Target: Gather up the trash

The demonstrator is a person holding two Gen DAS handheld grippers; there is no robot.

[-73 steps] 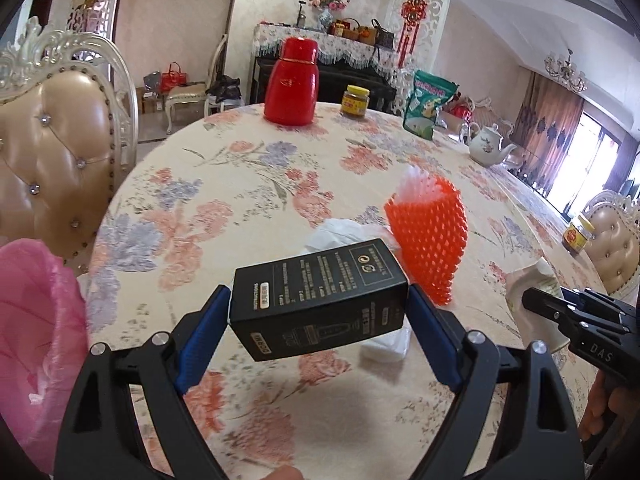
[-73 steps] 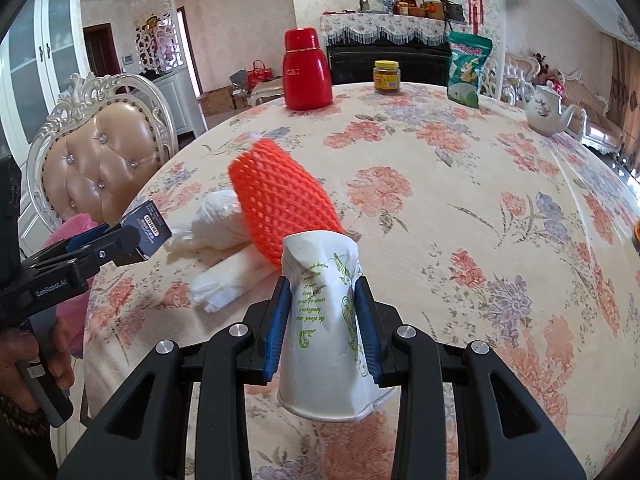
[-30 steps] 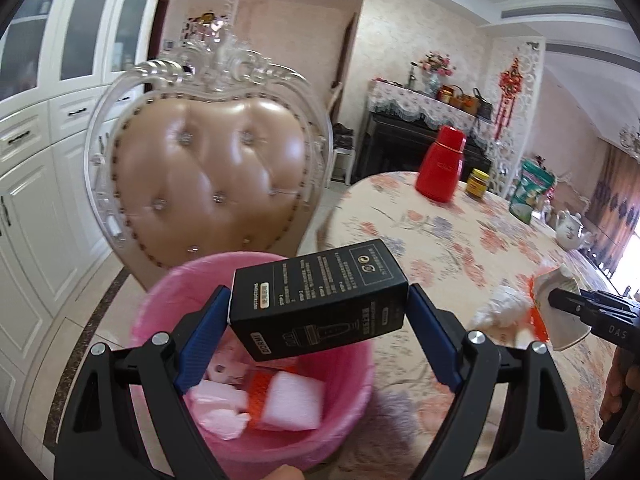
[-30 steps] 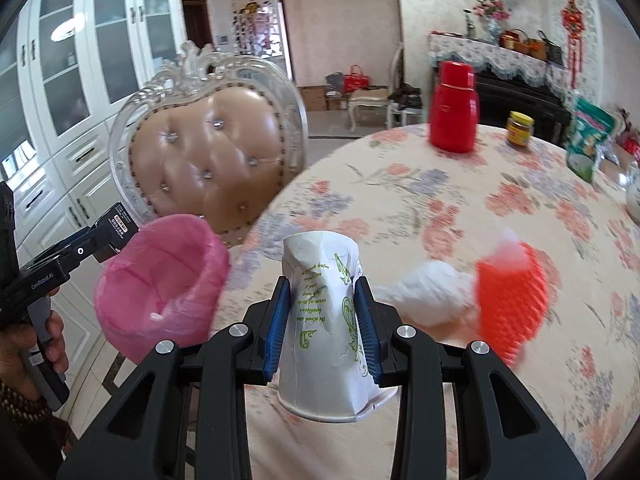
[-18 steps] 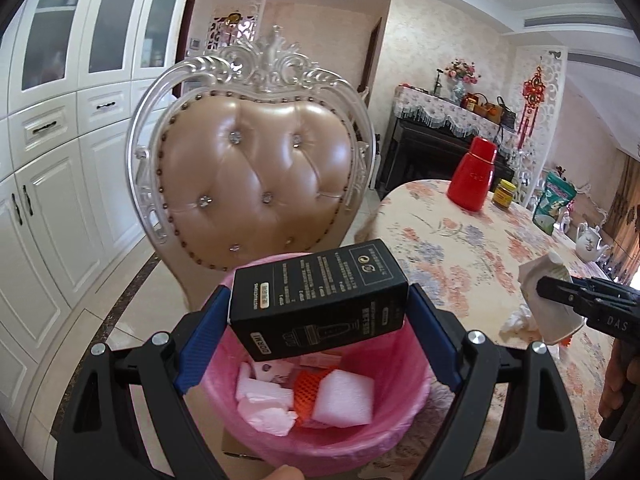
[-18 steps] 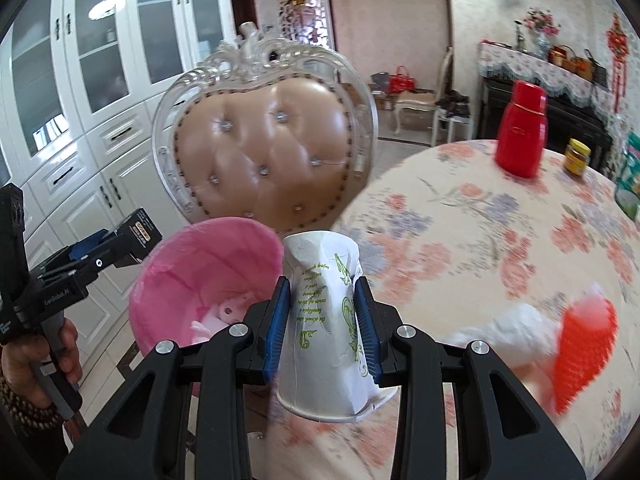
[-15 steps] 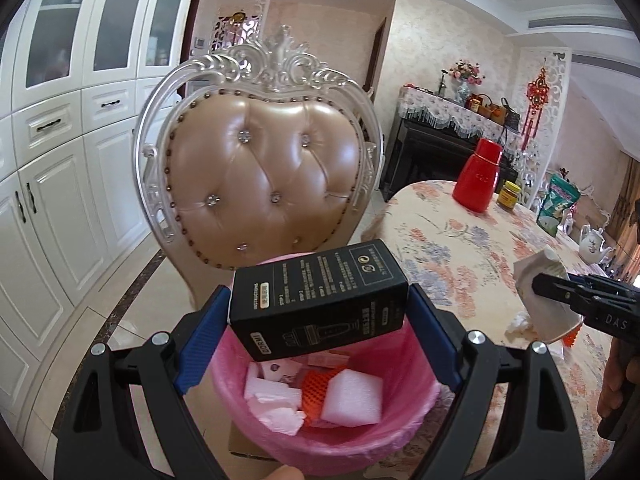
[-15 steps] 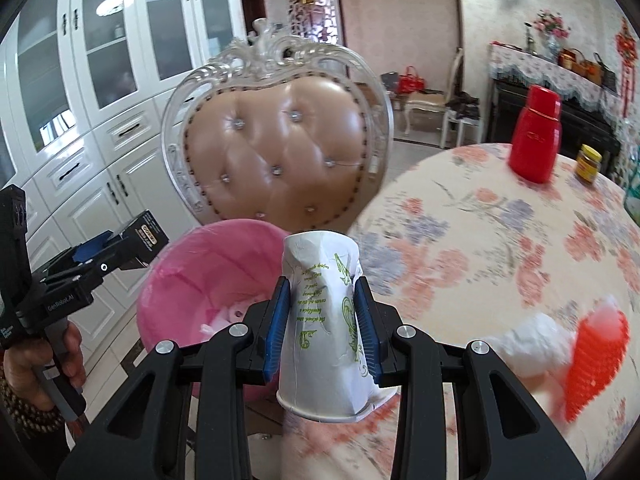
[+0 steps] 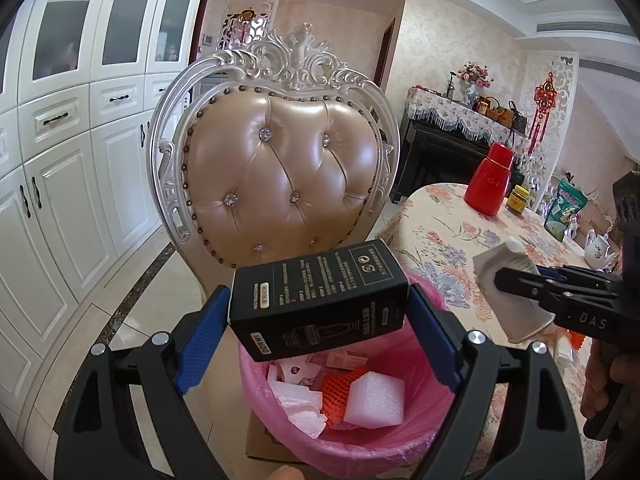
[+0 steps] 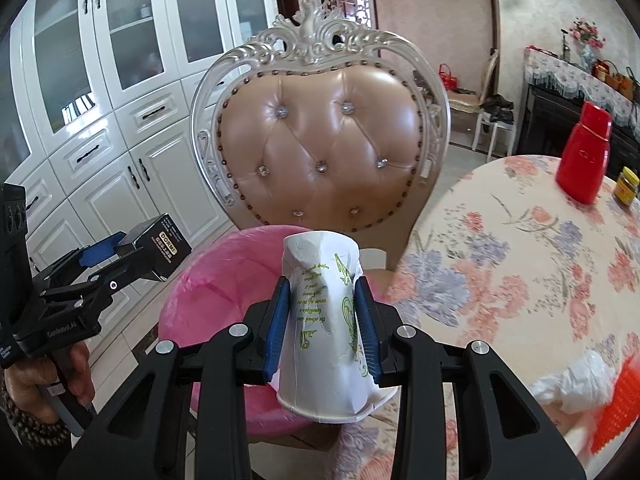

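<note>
Pink-lined bin [image 9: 340, 448] below boxy black carton [image 9: 320, 300], crumpled cup [image 10: 324, 320].

Both tools from table to bin [image 9: 280, 412]

Black claw [image 9: 319, 336], blue pads [image 9: 202, 330], silver screws

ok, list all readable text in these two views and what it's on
"DORMI": black box, also legible in the right wrist view.
"INSTRUCTIONS": same box, faint.
"DAS": right gripper body.
"GenRobot.AI": left gripper body.
Box fine print and the paper cup green script: too small to read.
</note>
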